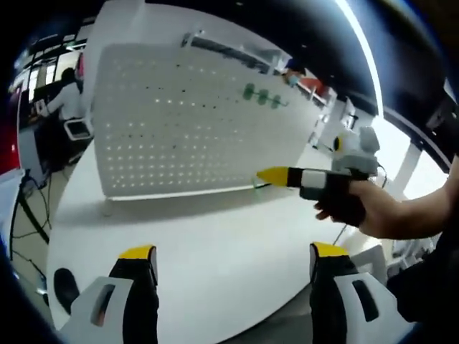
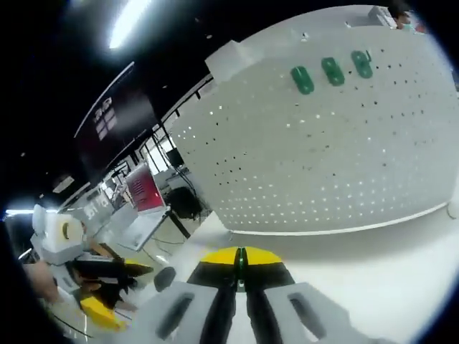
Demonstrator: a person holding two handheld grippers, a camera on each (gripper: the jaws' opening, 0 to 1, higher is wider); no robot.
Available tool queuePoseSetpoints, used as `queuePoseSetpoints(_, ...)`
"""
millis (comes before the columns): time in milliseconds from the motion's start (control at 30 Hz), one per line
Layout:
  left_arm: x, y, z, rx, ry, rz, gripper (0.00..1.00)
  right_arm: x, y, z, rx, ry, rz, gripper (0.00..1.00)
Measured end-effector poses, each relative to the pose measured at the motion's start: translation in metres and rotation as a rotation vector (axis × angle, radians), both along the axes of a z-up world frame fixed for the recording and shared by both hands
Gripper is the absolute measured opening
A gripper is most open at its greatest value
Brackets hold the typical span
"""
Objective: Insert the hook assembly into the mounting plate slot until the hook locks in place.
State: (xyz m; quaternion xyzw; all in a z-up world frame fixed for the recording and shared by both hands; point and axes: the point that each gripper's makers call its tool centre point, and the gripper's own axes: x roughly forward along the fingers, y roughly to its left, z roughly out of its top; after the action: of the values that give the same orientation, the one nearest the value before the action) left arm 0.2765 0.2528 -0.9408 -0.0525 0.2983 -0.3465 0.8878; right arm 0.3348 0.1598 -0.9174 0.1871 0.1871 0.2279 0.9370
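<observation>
Gripping green hook (image 2: 241, 266), right tool (image 2: 241, 259) points lengthwise toward pegboard (image 2: 323, 150).

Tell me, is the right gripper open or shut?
Shut. In the right gripper view, the right gripper has its yellow tips pressed together on a thin green hook.

— What carries everything here?

— A smooth white tabletop (image 1: 215, 244), wide and glossy, running from the near edge to the far side.

— And what stands directly on it?

— A tall white perforated metal mounting plate (image 1: 179, 122), upright along the far part of the table. Its bottom edge meets the surface, casting a soft shadow toward the near side.
</observation>
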Motion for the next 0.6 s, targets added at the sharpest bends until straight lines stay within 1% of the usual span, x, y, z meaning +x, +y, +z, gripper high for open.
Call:
queuePoseSetpoints(67, 0.000, -0.004, 0.001, 0.002, 0.003, -0.007, 0.85, -0.009, 0.007, 0.006, 0.016, -0.010, 0.010, 0.00)
queuePoseSetpoints(167, 0.001, -0.008, 0.002, 0.007, 0.004, -0.019, 0.82, -0.021, 0.016, 0.011, 0.014, -0.023, 0.025, 0.00)
queuePoseSetpoints(367, 0.000, -0.020, 0.010, -0.054, 0.019, -0.022, 0.78, -0.037, 0.029, 0.025, 0.039, -0.052, 0.040, 0.00)
queuePoseSetpoints(467, -0.004, -0.027, 0.013, -0.099, 0.044, -0.031, 0.77, -0.044, 0.034, 0.034, 0.038, -0.085, 0.034, 0.00)
queuePoseSetpoints(533, -0.006, -0.027, 0.015, -0.105, 0.042, -0.032, 0.75, -0.050, 0.041, 0.040, 0.033, -0.108, 0.048, 0.00)
queuePoseSetpoints(600, -0.007, -0.027, 0.016, -0.102, 0.041, -0.036, 0.72, -0.055, 0.048, 0.042, 0.041, -0.114, 0.061, 0.00)
